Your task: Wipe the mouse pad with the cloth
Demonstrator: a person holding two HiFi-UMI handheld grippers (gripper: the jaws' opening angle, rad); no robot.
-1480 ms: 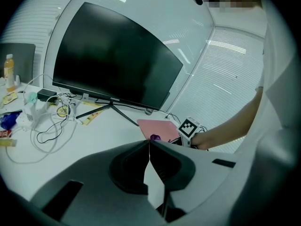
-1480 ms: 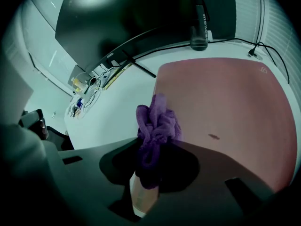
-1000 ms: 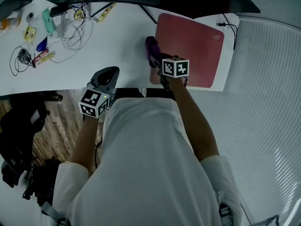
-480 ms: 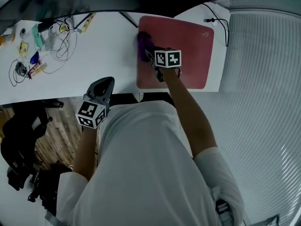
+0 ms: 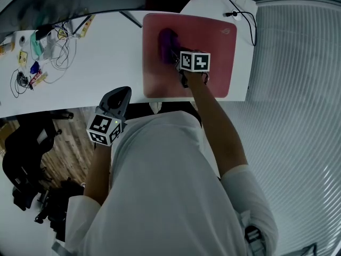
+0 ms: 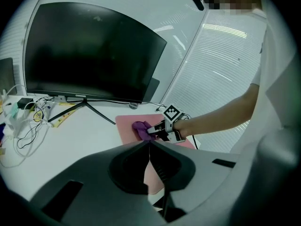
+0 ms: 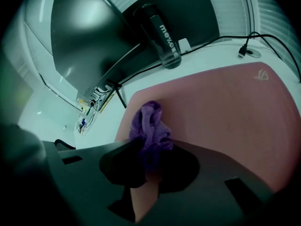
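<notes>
We've got the white desk (image 5: pixel 106 57) with the big dark monitor (image 6: pixel 89 55) at the back. The pink mouse pad (image 5: pixel 213 36) lies flat at the desk's right end. Our right gripper (image 5: pixel 175 55) is clamped on the purple cloth (image 5: pixel 166 41), which sits bunched up on the pad's left half. Our left gripper (image 5: pixel 123 94) hangs at the desk's front edge, jaws pressed together with nothing between them. A dark bottle (image 7: pixel 163 36) stands behind the pad.
</notes>
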